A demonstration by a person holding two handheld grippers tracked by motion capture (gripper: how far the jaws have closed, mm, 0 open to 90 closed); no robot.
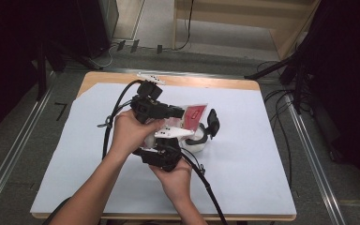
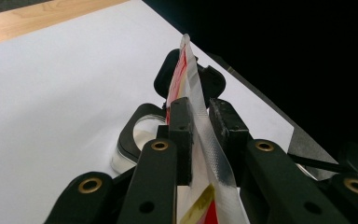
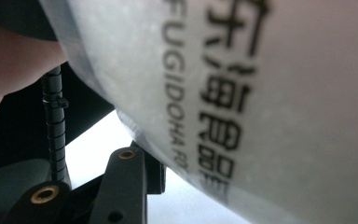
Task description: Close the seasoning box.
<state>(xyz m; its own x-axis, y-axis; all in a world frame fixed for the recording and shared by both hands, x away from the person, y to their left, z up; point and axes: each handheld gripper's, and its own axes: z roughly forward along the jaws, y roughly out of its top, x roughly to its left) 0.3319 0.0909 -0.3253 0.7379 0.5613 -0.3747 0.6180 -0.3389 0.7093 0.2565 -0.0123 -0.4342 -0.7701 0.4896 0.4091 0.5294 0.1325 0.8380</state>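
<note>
Low in the centre of the high view, the right claw is held by a hand; in the right gripper view a printed plastic packet is pressed against its one visible jaw, but whether it is clamped cannot be told. Just above, the left claw is clenched on the packet's sealed edge, which is gripped upright between its pads. The packet is thus held over a white bowl on the table, near a black lid. The packet is judged to be grasped for tearing open; emptying it appears left to do.
</note>
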